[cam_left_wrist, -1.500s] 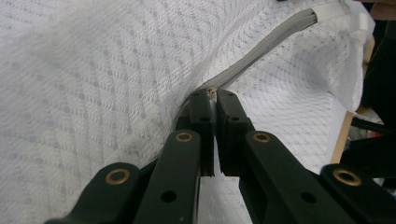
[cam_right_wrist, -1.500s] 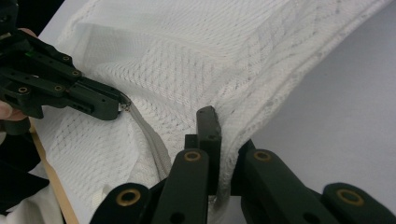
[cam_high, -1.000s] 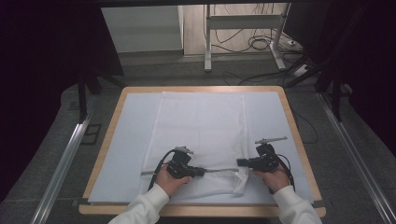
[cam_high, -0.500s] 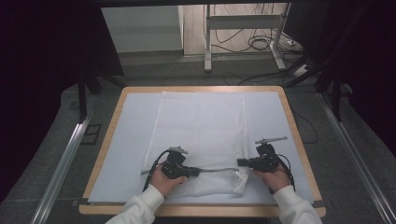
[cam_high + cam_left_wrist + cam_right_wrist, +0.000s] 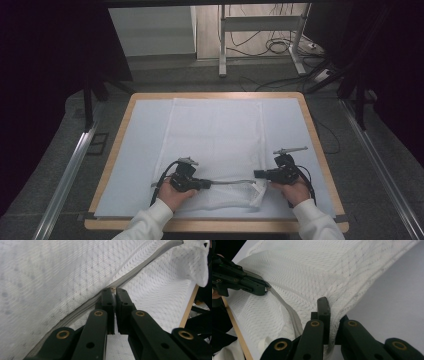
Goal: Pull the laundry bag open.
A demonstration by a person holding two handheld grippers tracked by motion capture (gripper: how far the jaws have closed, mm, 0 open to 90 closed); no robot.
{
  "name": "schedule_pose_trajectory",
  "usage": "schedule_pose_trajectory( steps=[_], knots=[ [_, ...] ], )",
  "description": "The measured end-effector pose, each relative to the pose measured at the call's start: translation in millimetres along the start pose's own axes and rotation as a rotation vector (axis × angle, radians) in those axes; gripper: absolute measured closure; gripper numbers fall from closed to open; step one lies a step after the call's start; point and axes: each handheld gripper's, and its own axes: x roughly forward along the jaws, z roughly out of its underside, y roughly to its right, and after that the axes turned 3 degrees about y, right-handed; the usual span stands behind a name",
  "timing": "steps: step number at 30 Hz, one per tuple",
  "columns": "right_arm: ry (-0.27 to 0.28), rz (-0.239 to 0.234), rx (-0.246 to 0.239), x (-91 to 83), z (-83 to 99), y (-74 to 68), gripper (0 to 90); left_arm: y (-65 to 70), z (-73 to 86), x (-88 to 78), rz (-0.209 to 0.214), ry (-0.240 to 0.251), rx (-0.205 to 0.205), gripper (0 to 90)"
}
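On the table [image 5: 125, 130], high view: mesh bag [image 5: 215, 135] flat along the middle, near end bunched between the hands. Left gripper [image 5: 202, 184] shifted slightly leftward against the frame a second ago, more zipper [image 5: 230, 182] exposed between the grippers. Right gripper [image 5: 257, 174] unmoved at the bag's near right corner.

Left gripper view: jaws pressed together on the small zipper pull [image 5: 113, 289], zipper running diagonally across the mesh.

Right gripper view: jaws clamped on a fold of bag [image 5: 332, 315]; left gripper [image 5: 265, 291] at far left, on the zipper.
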Motion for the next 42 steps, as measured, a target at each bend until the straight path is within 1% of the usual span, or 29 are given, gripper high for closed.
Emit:
schedule_pose_trajectory(
  steps=[1, 2, 3, 4, 7, 13, 17, 21, 23, 26, 28, 29, 30, 37, 42],
  knots=[
    [0.000, 0.004, -0.002, 0.0, 0.0, -0.1, 88.5, -0.2, 0.3, -0.2, 0.002, 0.005, -0.007, 87.0],
    [0.001, 0.000, 0.000, 0.0, 0.0, 0.2, 88.5, -1.3, 0.6, -1.4, -0.002, 0.001, -0.003, 87.0],
    [-0.001, 0.005, -0.002, -0.3, -0.1, -0.1, 88.5, -1.5, 1.1, -2.0, -0.011, 0.004, -0.007, 87.0],
    [0.002, 0.008, -0.001, -0.6, -0.1, -0.2, 88.5, -2.6, 1.5, -3.1, -0.017, 0.001, -0.001, 87.0],
    [0.006, 0.012, 0.003, -2.3, 0.0, 1.7, 88.5, -6.8, 3.2, -7.7, -0.019, 0.012, -0.022, 87.0],
    [0.004, 0.016, 0.003, -2.4, 0.5, 2.1, 88.5, -11.6, 6.2, -13.6, -0.021, 0.017, -0.037, 87.0],
    [0.002, 0.014, 0.002, -2.2, 0.8, 2.3, 88.5, -13.9, 8.0, -16.2, -0.016, 0.014, -0.041, 87.0],
    [0.000, 0.014, 0.000, -1.8, 0.9, 2.2, 88.4, -14.1, 9.2, -18.0, -0.020, 0.005, -0.033, 87.0],
    [0.001, 0.015, 0.000, -1.9, 1.0, 2.0, 88.5, -14.8, 10.2, -19.4, -0.023, 0.006, -0.036, 87.0],
    [0.001, 0.011, -0.001, -2.2, 1.1, 2.0, 88.5, -17.8, 13.2, -22.6, -0.017, 0.007, -0.046, 87.0],
    [0.000, 0.010, -0.004, -2.0, 1.3, 1.6, 88.4, -17.9, 14.6, -24.2, -0.021, 0.013, -0.052, 87.0],
    [-0.002, 0.012, -0.004, -1.9, 1.4, 1.5, 88.4, -18.9, 15.0, -25.8, -0.027, 0.011, -0.048, 87.0],
    [-0.001, 0.012, -0.003, -1.8, 1.4, 1.4, 88.4, -19.4, 15.4, -26.8, -0.035, 0.014, -0.051, 87.0],
    [0.000, 0.012, -0.004, -1.8, 1.4, 1.4, 88.5, -23.4, 16.8, -30.7, -0.044, 0.016, -0.054, 87.0],
    [0.001, 0.013, -0.005, -2.1, 1.3, 1.5, 88.4, -26.8, 18.4, -34.2, -0.047, 0.021, -0.066, 86.9]
  ],
)
